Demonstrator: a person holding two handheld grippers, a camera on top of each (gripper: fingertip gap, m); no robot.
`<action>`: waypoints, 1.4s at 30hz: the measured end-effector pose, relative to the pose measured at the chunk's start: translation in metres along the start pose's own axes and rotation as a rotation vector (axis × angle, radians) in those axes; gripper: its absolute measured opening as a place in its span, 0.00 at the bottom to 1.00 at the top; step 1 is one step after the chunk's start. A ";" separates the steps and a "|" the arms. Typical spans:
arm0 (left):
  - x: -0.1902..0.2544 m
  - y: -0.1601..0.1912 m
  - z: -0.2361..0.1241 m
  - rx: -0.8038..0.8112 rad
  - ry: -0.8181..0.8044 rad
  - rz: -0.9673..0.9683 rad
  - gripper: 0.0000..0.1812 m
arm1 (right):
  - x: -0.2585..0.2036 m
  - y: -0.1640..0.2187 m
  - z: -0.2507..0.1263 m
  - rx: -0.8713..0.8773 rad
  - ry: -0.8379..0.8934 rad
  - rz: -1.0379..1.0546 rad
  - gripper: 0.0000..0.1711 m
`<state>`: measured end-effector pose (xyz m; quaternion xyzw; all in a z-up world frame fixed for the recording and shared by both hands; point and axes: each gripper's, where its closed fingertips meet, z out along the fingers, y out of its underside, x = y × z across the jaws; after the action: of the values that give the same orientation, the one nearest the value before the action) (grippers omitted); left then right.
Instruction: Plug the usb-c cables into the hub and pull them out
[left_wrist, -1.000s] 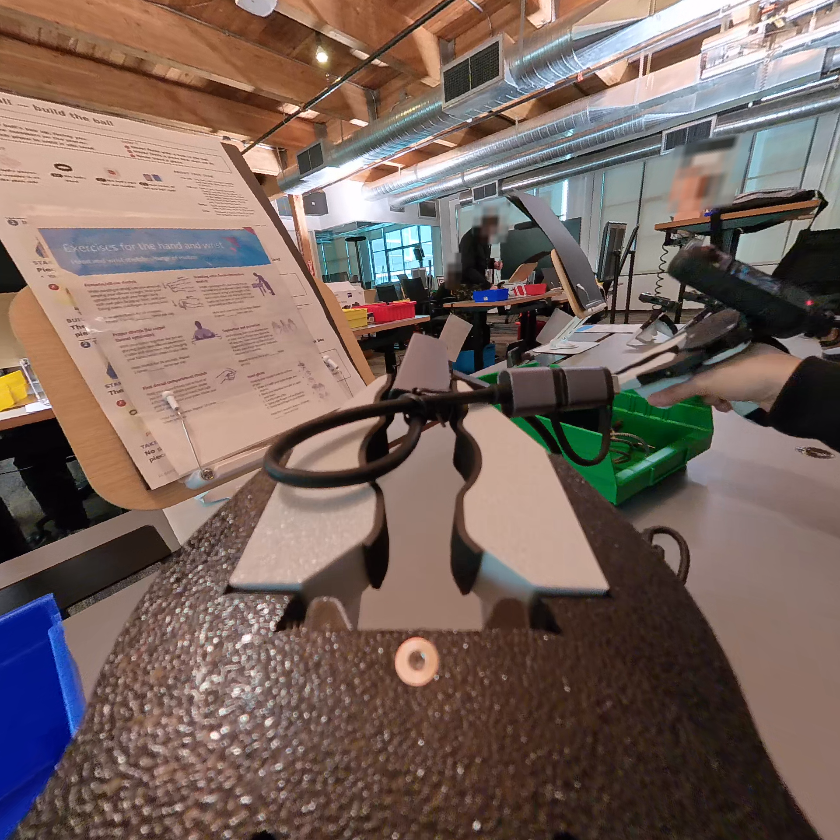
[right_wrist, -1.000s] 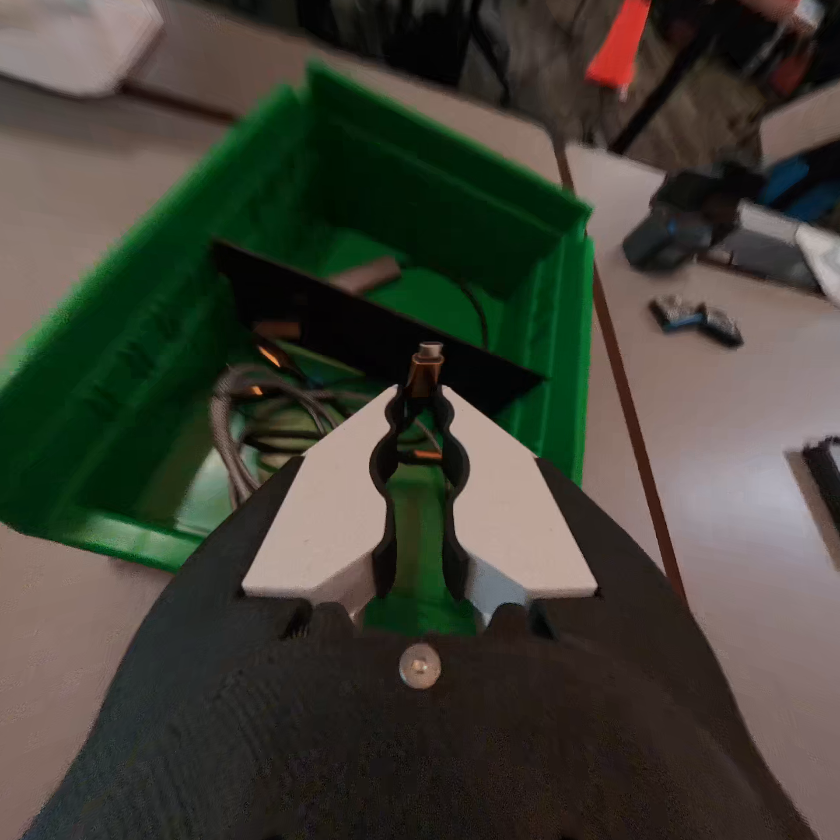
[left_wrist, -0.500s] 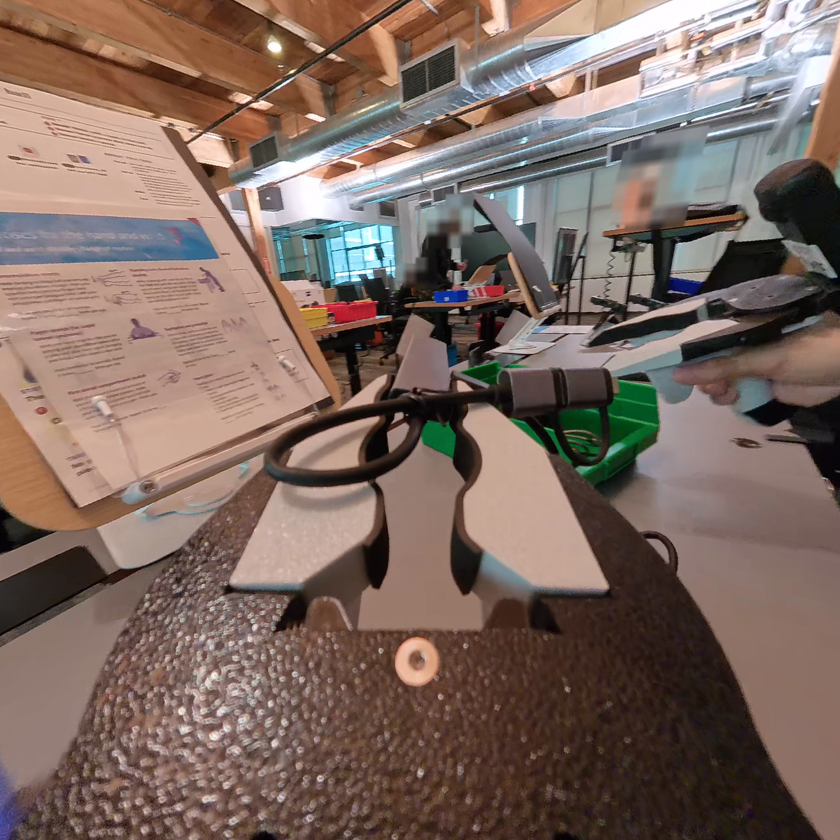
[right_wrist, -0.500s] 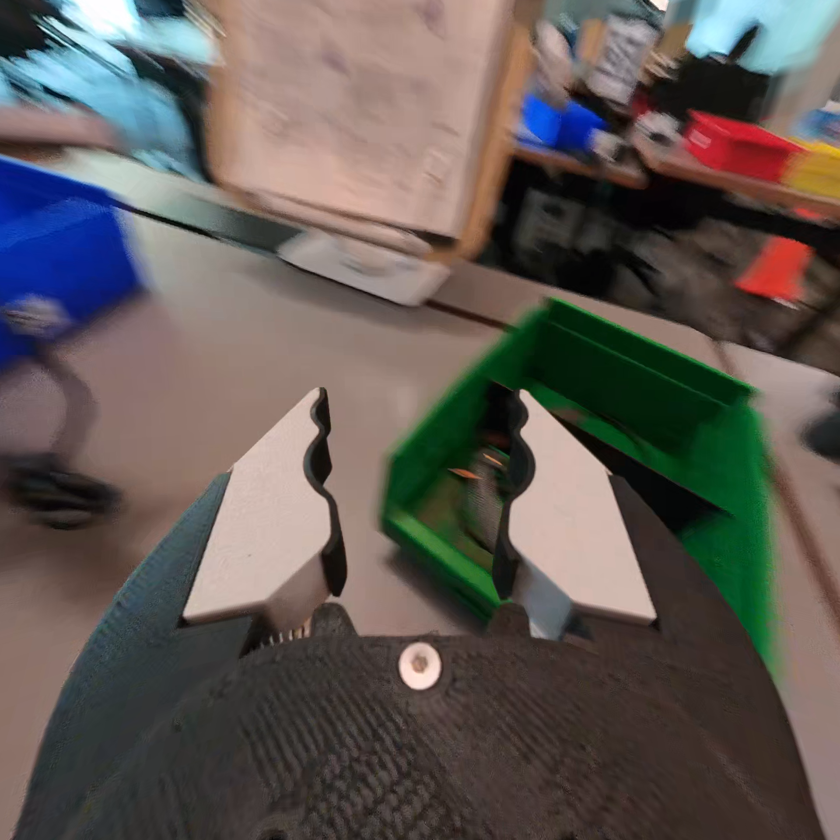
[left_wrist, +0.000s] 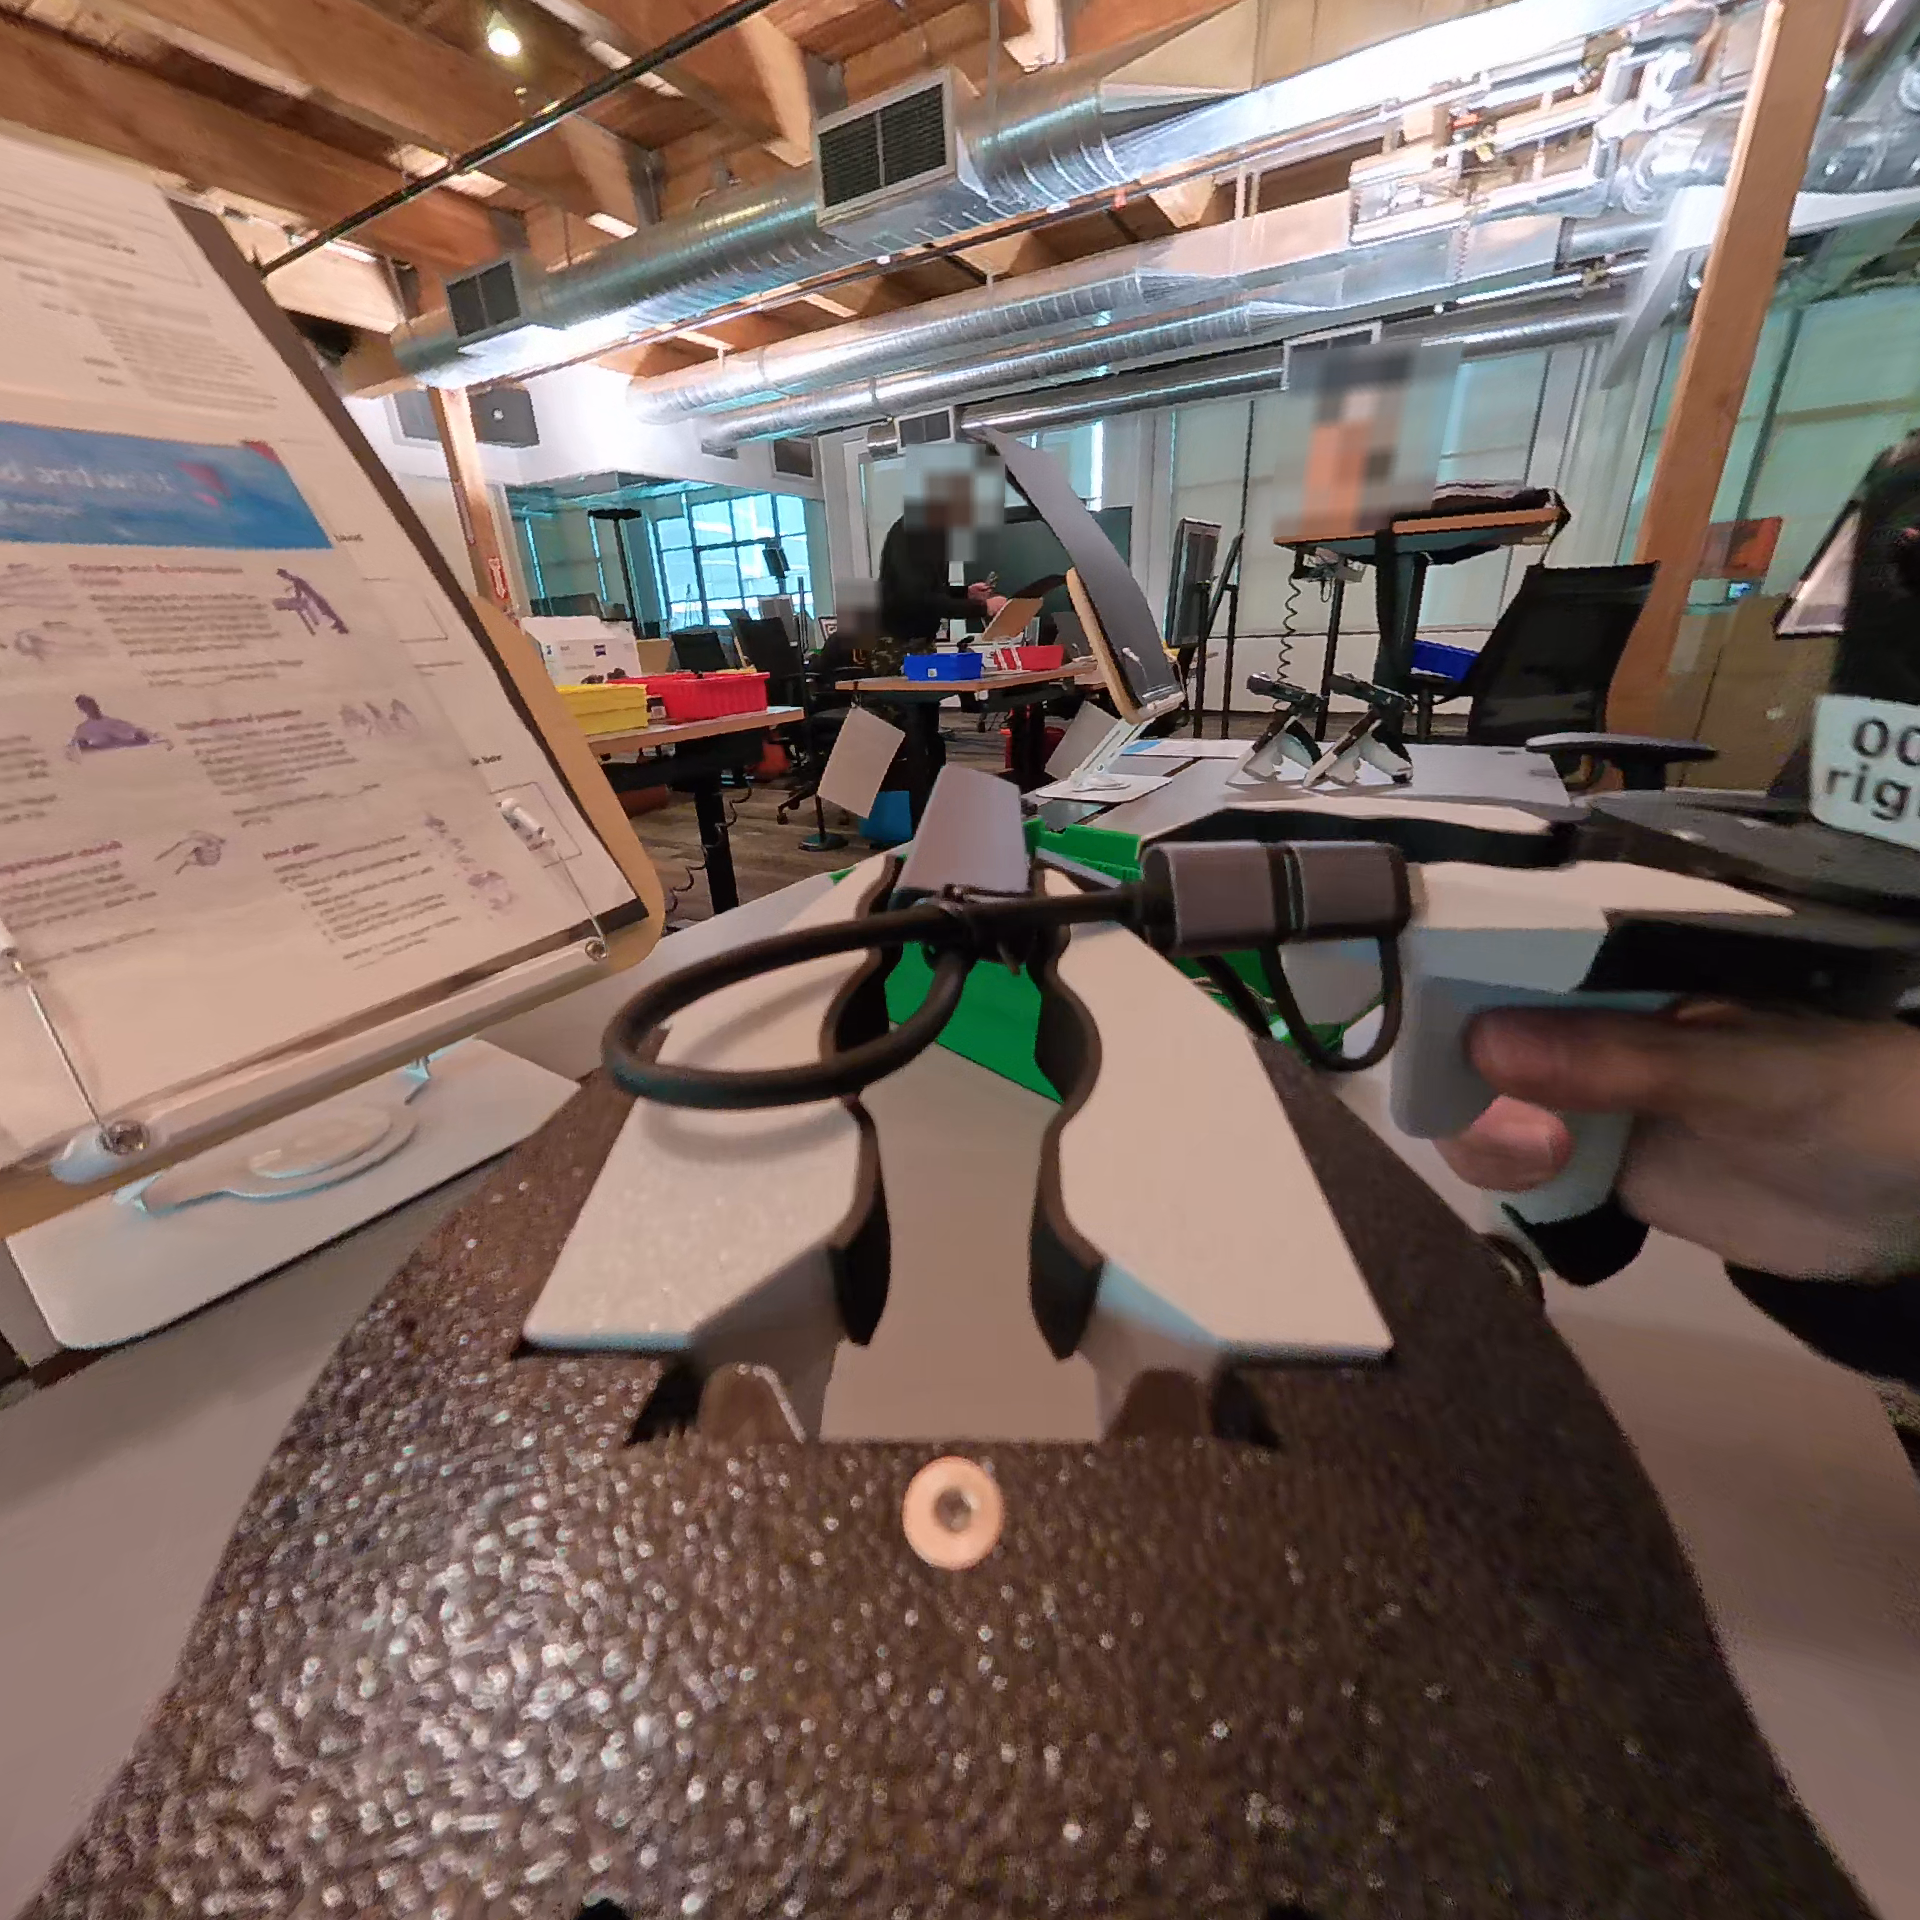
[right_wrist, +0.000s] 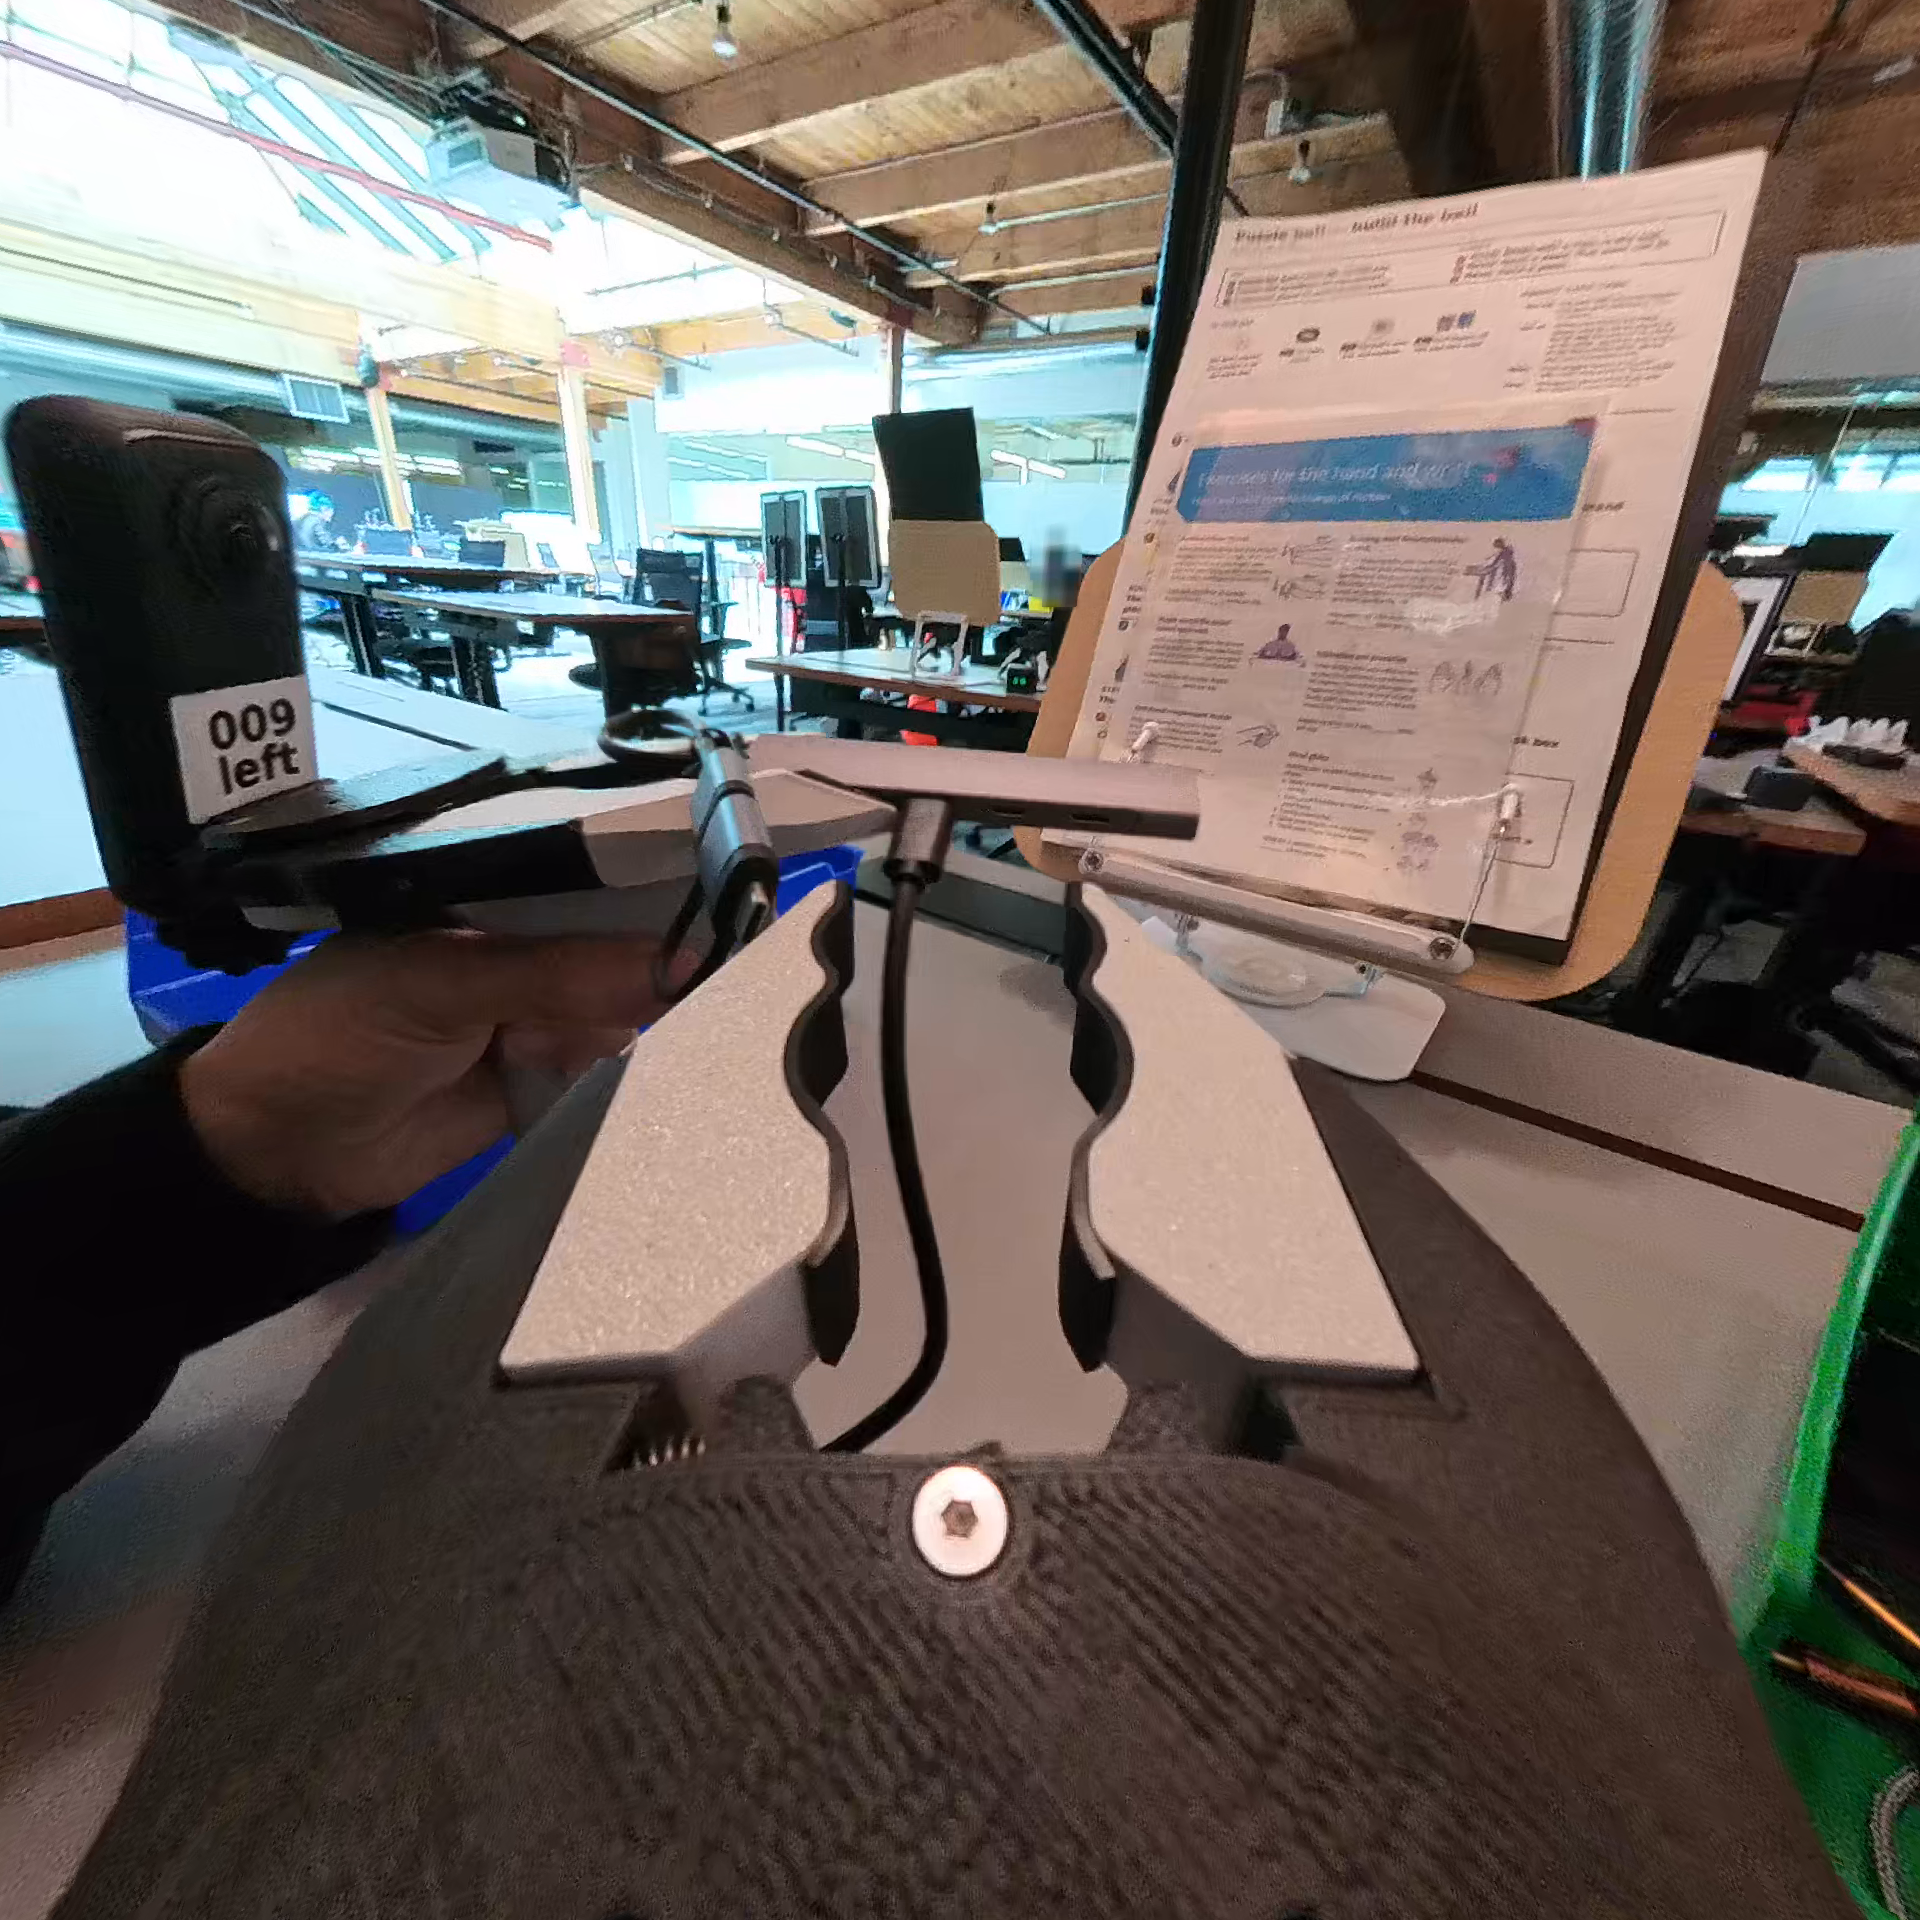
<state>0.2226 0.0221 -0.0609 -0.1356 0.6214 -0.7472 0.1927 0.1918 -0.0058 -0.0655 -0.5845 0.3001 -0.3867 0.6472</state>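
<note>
My left gripper (left_wrist: 961, 914) is shut on the thin grey hub (left_wrist: 971, 831), held up off the table. The hub's own black cable (left_wrist: 769, 1039) loops left and ends in a grey capped plug (left_wrist: 1278, 894). In the right wrist view the hub (right_wrist: 1039, 795) lies level, with a grey USB-C plug (right_wrist: 920, 831) seated in its near side. That plug's black cable (right_wrist: 914, 1143) runs down between the fingers of my right gripper (right_wrist: 956, 914), which is open and not touching it. The left gripper (right_wrist: 623, 831) comes in from the left.
A green bin (right_wrist: 1870, 1351) with more cables sits at the right, and shows behind the hub in the left wrist view (left_wrist: 966, 1018). A document stand (right_wrist: 1403, 571) stands behind the hub. A blue bin (right_wrist: 208, 977) is at the left. Other desks and people are far off.
My right gripper was shut on a plug over the green bin, then opened without it and swung across to the hub, where it now straddles the plugged cable. The left gripper kept hold of the hub.
</note>
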 end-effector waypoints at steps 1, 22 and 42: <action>-0.001 0.002 0.001 -0.004 -0.010 -0.020 0.12 | -0.003 0.001 0.001 0.005 -0.007 -0.003 0.22; 0.002 0.011 0.009 -0.047 -0.121 0.037 0.12 | 0.003 0.014 0.017 -0.036 0.089 -0.030 0.07; -0.046 -0.015 -0.021 0.023 -0.236 0.021 0.12 | 0.127 -0.046 -0.084 -0.197 0.319 -0.328 0.07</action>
<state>0.2526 0.0640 -0.0489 -0.2138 0.5871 -0.7311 0.2739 0.1799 -0.1588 -0.0231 -0.6171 0.3359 -0.5428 0.4601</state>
